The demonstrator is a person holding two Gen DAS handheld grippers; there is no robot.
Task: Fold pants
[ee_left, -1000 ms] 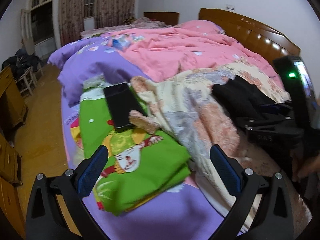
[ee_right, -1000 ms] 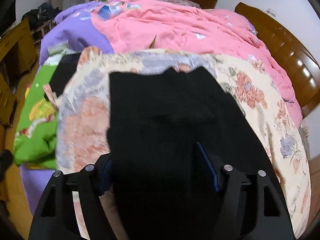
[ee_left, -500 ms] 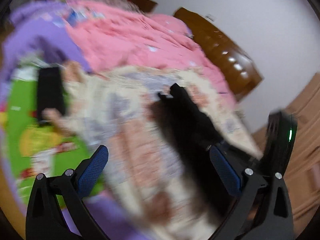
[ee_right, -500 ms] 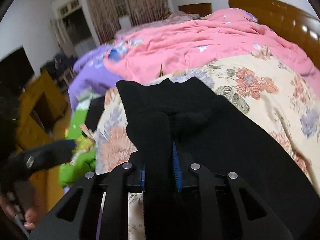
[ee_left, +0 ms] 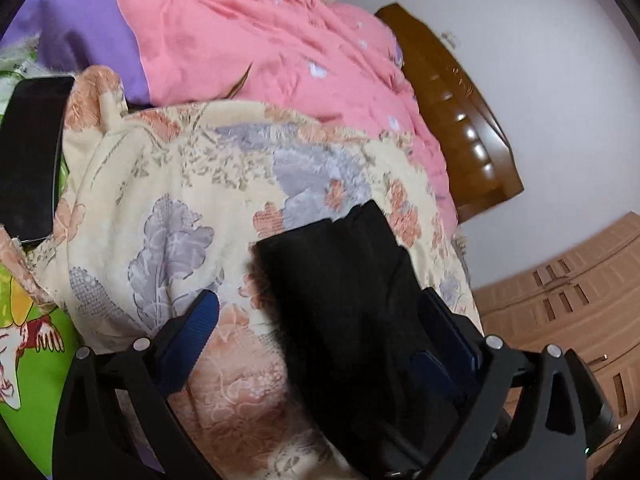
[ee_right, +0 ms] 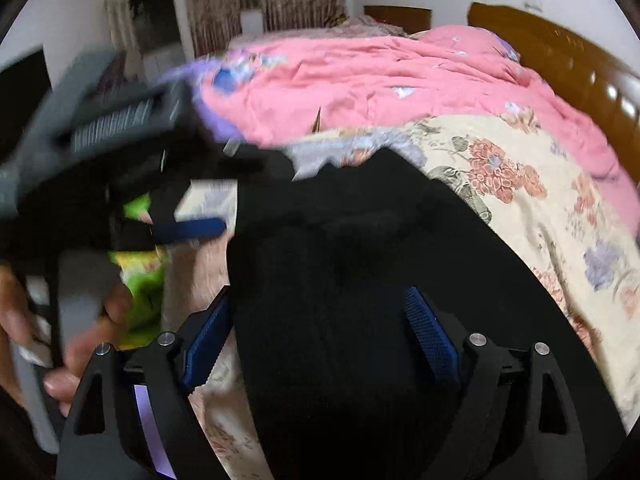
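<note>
Black pants (ee_left: 344, 292) lie folded on a cream floral blanket (ee_left: 192, 184) on the bed. In the left wrist view my left gripper (ee_left: 324, 320) is open, its blue pads either side of the pants' near left edge. In the right wrist view the pants (ee_right: 360, 264) fill the middle. My right gripper (ee_right: 320, 320) is open with the pants' near end between its fingers. The left gripper (ee_right: 188, 228) shows blurred at the left, held by a hand (ee_right: 72, 340).
A pink quilt (ee_left: 260, 40) and purple sheet (ee_left: 76, 20) lie behind the blanket. A black phone (ee_left: 32, 152) rests on green folded cloth (ee_left: 36, 360) at the left. A wooden headboard (ee_left: 460, 120) and wardrobe (ee_left: 572, 300) stand at the right.
My left gripper swung right from the green cloth to the pants' left edge. My right gripper closed on the pants half a second ago and has opened again.
</note>
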